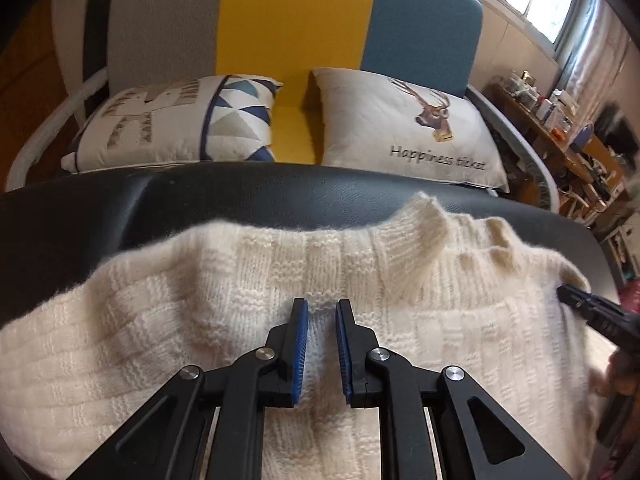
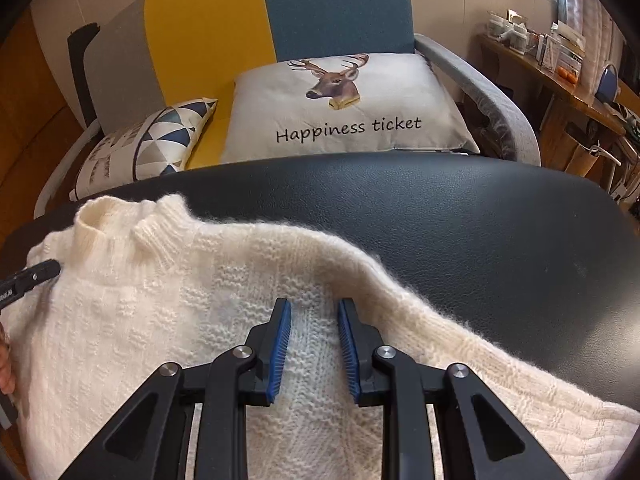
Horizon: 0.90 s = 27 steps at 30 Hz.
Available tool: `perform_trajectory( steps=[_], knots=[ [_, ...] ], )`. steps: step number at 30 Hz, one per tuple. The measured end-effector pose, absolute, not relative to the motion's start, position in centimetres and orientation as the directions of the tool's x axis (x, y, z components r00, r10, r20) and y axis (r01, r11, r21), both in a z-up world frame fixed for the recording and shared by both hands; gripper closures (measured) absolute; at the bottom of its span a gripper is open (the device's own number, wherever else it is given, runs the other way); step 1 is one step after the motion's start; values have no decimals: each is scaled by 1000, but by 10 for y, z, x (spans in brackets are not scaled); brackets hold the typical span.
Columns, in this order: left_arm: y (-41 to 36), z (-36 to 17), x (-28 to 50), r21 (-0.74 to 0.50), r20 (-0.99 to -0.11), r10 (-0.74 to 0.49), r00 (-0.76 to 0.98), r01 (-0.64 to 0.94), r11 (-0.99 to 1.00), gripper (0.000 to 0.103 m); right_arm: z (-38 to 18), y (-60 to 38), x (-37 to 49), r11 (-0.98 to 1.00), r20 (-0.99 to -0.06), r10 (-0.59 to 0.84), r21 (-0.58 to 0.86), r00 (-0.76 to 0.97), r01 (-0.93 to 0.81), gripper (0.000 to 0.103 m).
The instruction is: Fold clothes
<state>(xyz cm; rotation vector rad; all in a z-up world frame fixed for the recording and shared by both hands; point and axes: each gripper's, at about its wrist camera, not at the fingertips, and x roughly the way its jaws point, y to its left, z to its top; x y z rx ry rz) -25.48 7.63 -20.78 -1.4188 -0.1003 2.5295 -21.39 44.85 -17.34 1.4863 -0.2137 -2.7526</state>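
The fluffy white sweater (image 1: 240, 300) is lying soft and floppy on the black table (image 2: 480, 220), and each hand-held gripper, left (image 1: 322, 316) and right (image 2: 314, 320), is pinching a thick fold near its shoulders.

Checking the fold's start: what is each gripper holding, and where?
Both pinch the cream knitted sweater: left gripper and right gripper on raised folds either side of its collar.

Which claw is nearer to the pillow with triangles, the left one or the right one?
Left. The left claw has the triangle pillow ahead, slightly to its left; from the right claw it lies far off to the left, beyond the sweater.
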Motion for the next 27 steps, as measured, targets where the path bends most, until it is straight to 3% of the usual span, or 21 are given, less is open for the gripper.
perform_trajectory(
  steps=[5,10,13,20,23,27],
  knots=[
    [94,-193,-268,-159,-813,290,-505,-286,-945,88,-155,407,-227,-982,-796,-189,157,-575,105,80],
    [124,-198,-279,-115,-834,289,-470,-365,-924,88,-164,375,-258,-982,-816,-183,127,-549,140,80],
    [132,-211,-293,-43,-861,201,-467,-327,-944,88,-177,370,-274,-995,-845,-84,48,-528,83,80],
    [129,-217,-293,-49,-837,158,-523,-217,-975,88,-183,375,-274,-999,-820,-28,31,-571,4,80],
    [124,-211,-288,-86,-836,186,-517,-211,-974,88,-170,384,-262,-995,-826,-98,98,-555,28,79],
    [103,-186,-260,-166,-804,250,-540,-199,-966,88,-142,401,-209,-962,-767,-268,244,-583,121,78]
  ],
)
